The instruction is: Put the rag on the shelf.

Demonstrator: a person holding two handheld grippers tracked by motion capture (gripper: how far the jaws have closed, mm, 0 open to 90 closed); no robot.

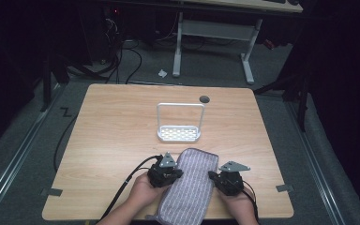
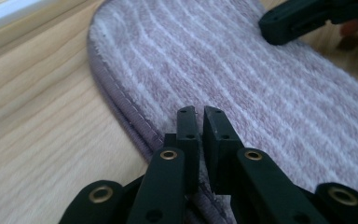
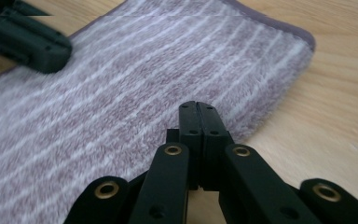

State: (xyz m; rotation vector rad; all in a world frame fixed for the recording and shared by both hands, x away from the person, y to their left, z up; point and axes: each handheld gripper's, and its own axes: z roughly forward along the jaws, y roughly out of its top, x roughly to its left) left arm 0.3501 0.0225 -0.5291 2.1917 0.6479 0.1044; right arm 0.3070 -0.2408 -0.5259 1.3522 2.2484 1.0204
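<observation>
A folded mauve towel point(image 1: 191, 185) with pale stripes lies at the table's near edge, between the two hands. My left gripper point(image 1: 177, 174) rests at its left hem. In the left gripper view the left gripper point(image 2: 199, 112) has its jaws drawn together with only a thin slit, above the doubled hem of the towel point(image 2: 242, 70), and no cloth shows between them. My right gripper point(image 1: 212, 176) sits at the towel's right side. The right gripper point(image 3: 197, 106) is shut tight, its tips over the towel point(image 3: 121, 93) near its edge, holding nothing.
A white wire-framed rack point(image 1: 179, 133) stands mid-table beyond the towel. Behind it is a round cable hole point(image 1: 204, 99). Grey tape marks point(image 1: 51, 191) sit near the front corners. Bare wood point(image 1: 112, 126) spreads left and right. A desk frame point(image 1: 213, 35) stands past the table.
</observation>
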